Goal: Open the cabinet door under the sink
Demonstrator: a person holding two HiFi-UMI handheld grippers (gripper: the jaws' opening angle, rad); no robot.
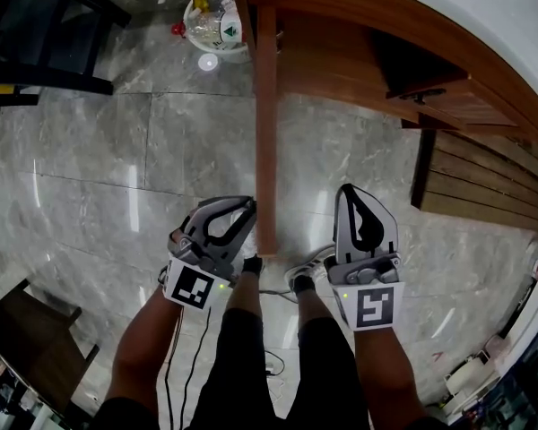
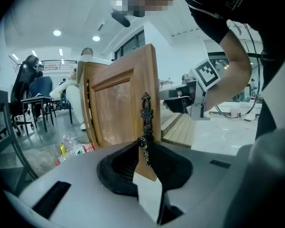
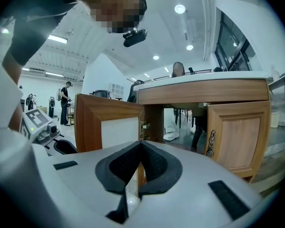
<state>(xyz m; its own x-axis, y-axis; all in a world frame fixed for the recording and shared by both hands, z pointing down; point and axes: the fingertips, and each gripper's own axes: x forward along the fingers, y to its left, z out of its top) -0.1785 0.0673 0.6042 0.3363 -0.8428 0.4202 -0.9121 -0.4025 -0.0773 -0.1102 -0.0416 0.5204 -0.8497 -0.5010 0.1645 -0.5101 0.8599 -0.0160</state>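
The left cabinet door (image 1: 266, 133) under the white counter (image 1: 484, 16) stands swung wide open, edge-on from above. In the left gripper view its wooden front (image 2: 116, 108) carries a dark ornate handle (image 2: 146, 110). My left gripper (image 2: 143, 144) is shut on that handle's lower knob, at the door's free edge (image 1: 247, 206). My right gripper (image 1: 348, 191) hovers just right of the door, jaws shut and holding nothing (image 3: 140, 144). It faces the open cabinet, showing the door's white inner face (image 3: 111, 127) and the closed right door (image 3: 237, 132).
A white bin of plastic bottles (image 1: 213, 25) sits on the floor beyond the door. There is dark furniture at the top left (image 1: 45, 34) and bottom left (image 1: 27, 339). A slatted wooden platform (image 1: 484, 182) lies at the right. Cables trail by the person's feet (image 1: 273, 289).
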